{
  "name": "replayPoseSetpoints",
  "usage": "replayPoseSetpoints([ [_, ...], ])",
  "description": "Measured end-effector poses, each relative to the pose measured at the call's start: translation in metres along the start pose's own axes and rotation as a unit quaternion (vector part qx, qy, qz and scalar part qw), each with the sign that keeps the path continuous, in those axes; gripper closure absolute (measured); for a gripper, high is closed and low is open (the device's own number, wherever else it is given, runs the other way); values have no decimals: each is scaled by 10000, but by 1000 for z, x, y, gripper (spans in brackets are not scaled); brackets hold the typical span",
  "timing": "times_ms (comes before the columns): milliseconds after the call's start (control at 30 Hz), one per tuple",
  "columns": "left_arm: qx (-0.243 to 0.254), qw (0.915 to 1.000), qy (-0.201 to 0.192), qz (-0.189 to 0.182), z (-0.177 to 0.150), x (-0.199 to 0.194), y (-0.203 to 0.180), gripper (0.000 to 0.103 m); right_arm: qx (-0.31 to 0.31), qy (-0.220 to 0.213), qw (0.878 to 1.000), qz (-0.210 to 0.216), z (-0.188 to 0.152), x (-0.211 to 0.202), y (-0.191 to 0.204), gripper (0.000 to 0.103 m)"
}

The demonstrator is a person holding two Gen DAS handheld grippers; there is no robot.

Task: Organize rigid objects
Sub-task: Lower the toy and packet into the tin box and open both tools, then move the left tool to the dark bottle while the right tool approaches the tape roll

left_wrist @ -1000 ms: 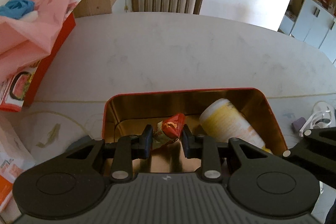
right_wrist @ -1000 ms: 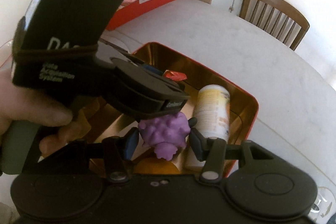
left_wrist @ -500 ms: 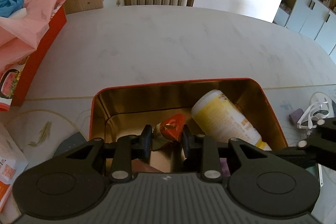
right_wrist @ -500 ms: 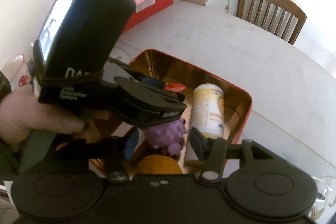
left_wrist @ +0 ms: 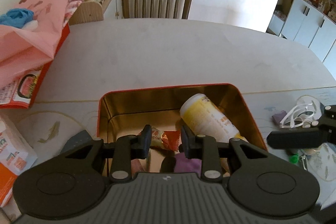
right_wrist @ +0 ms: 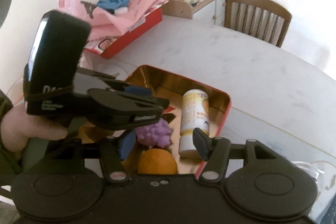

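Observation:
A red tin (left_wrist: 168,87) with a gold inside stands on the table. It holds a yellow-and-white bottle (left_wrist: 208,119) on its side, a purple spiky toy (right_wrist: 155,133) and an orange ball (right_wrist: 157,163). My left gripper (left_wrist: 167,140) hangs over the tin, shut on a red snack packet (left_wrist: 166,138). In the right wrist view the left gripper (right_wrist: 163,104) crosses above the toy, held by a hand (right_wrist: 19,125). My right gripper (right_wrist: 163,144) is over the tin's near end and its jaws are opening. The toy lies between them, and the pads are clear of it.
A red box (left_wrist: 52,60) draped with pink cloth (left_wrist: 31,35) sits at the table's left, with printed paper (left_wrist: 12,152) nearer. Clear glasses (left_wrist: 298,117) and a small purple block (left_wrist: 279,118) lie right of the tin. A wooden chair (left_wrist: 156,1) stands at the far edge.
The right jaws have spread off the purple toy, which now lies in the tin, and that gripper has risen. The left gripper has lifted a little with the packet.

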State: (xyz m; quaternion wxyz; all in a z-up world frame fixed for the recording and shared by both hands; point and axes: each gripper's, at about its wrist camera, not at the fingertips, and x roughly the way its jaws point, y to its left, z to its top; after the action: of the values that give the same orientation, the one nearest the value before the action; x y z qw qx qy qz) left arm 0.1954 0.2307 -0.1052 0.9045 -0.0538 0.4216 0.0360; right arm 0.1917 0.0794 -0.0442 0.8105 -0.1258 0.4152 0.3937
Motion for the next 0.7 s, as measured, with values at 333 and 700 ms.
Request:
replayPoseSetpoints([
  [333, 21, 9990, -437, 28, -4, -41, -13, 48, 276, -256, 9992, -149, -11, -39, -8, 37],
  [700, 263, 9967, -758, -89, -12, -81, -46, 38, 616, -649, 9956, -293, -35, -89, -26, 18],
])
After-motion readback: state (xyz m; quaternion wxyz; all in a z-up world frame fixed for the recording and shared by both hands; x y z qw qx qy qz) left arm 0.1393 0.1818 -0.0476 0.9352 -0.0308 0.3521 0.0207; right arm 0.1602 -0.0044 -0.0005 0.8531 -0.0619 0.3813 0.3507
